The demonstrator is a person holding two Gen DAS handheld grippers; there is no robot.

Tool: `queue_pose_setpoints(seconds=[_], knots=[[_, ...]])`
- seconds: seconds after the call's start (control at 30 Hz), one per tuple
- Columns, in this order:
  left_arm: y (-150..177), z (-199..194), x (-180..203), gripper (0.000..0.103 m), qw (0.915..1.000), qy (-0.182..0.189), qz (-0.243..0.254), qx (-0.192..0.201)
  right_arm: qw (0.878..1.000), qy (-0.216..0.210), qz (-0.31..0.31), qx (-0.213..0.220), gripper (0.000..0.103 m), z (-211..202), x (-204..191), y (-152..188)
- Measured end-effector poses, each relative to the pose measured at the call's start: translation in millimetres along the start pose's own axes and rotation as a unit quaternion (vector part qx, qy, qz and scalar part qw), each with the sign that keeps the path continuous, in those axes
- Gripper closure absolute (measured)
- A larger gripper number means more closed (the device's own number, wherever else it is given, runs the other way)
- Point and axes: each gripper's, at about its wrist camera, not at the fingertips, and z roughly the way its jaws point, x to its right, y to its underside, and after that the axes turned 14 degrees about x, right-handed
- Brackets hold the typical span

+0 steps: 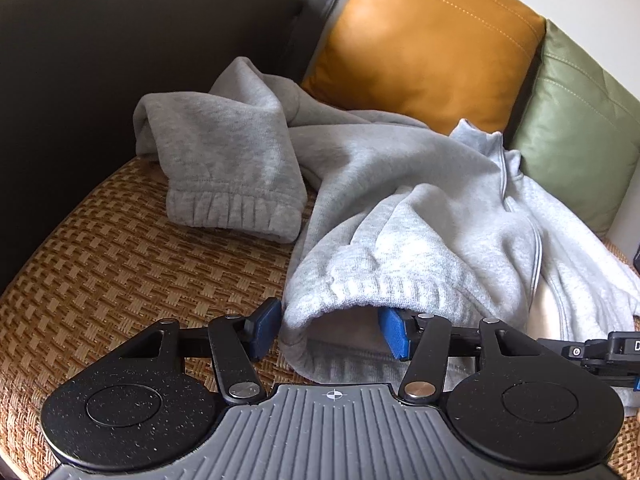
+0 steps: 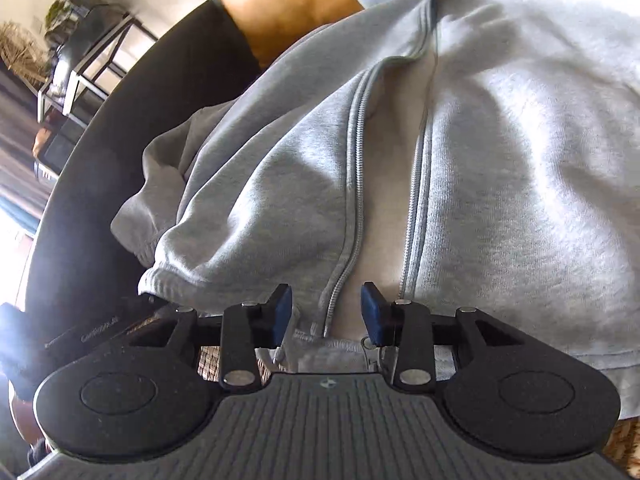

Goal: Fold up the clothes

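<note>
A light grey zip-up sweatshirt (image 1: 400, 184) lies crumpled on a woven seat mat (image 1: 120, 264). One sleeve with a ribbed cuff (image 1: 236, 212) is bent to the left. My left gripper (image 1: 334, 330) is open around the ribbed bottom hem (image 1: 384, 288), with its right pad tucked under the raised fabric. In the right wrist view the sweatshirt (image 2: 500, 160) fills the frame with its zipper (image 2: 352, 184) undone. My right gripper (image 2: 326, 312) is open, its pads either side of the lower end of the left zipper edge.
An orange cushion (image 1: 424, 36) and a green cushion (image 1: 580, 120) lean against the dark sofa back (image 1: 100, 60). The right gripper's body (image 1: 600, 354) shows at the right edge. A metal side table (image 2: 88, 60) stands beyond the sofa.
</note>
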Motion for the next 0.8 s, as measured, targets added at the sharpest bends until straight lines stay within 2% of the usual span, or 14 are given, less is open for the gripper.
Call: queue_pose_setpoints(seconds=[0.1, 0.13, 0.17, 0.23, 0.3, 0.43, 0.6, 0.7, 0.8], knots=[[0, 7, 1, 0.044, 0.9999, -0.01, 0.006, -0.009, 0.999, -0.014, 0.029, 0.01, 0.061, 13, 1, -1], [0, 9, 1, 0.065, 0.9997, -0.017, 0.011, -0.01, 0.999, -0.013, 0.029, 0.006, 0.074, 14, 0, -3], [-3, 9, 0, 0.093, 0.9993, -0.028, 0.02, -0.015, 0.999, -0.014, 0.035, 0.001, 0.1, 12, 1, -7], [-10, 6, -7, 0.095, 0.9991, -0.032, 0.017, -0.022, 0.998, -0.041, 0.049, 0.016, 0.101, -8, 2, -18], [-15, -2, -11, 0.095, 0.9995, -0.021, 0.016, -0.017, 0.997, -0.057, 0.028, 0.037, 0.101, -36, -4, -28], [-18, -12, 10, 0.095, 0.9951, -0.007, 0.098, -0.014, 0.997, -0.062, 0.003, 0.047, 0.101, -76, -8, -39], [1, -9, 33, 0.095, 0.9786, 0.002, 0.203, -0.036, 0.999, -0.026, 0.011, 0.028, 0.101, -73, 10, -22], [13, -9, 37, 0.095, 0.968, 0.006, 0.247, -0.043, 1.0, -0.007, 0.014, 0.019, 0.101, -66, 23, -9], [20, -9, 36, 0.095, 0.9619, 0.01, 0.27, -0.038, 1.0, 0.003, 0.02, 0.013, 0.102, -59, 32, -1]])
